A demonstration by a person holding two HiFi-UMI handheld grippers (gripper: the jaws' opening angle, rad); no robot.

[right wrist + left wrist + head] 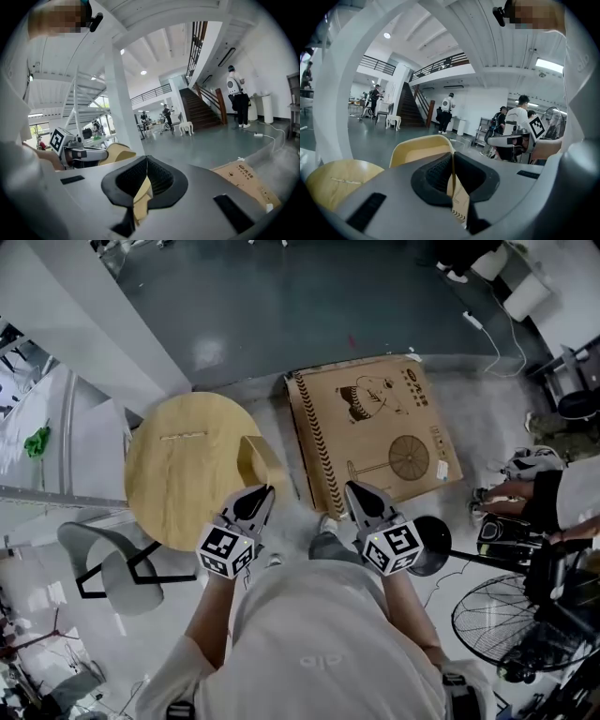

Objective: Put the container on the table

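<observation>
A flat cardboard box [375,423] printed with a fan drawing lies on the floor ahead of me; in the right gripper view the box [248,183] shows at the lower right. The round wooden table [178,474] stands to its left, with a curved yellow chair back [255,457] between them. My left gripper [265,491] hovers over the table's near right edge, jaws closed together with nothing held. The right gripper [352,487] hangs over the floor at the box's near edge, jaws also together and empty. Both grippers are apart from the box.
A grey chair [112,568] stands at the lower left beside the table. A black round base [431,545] and a standing fan [511,615] are at the right, near a seated person [544,493]. A white column [119,93] rises ahead.
</observation>
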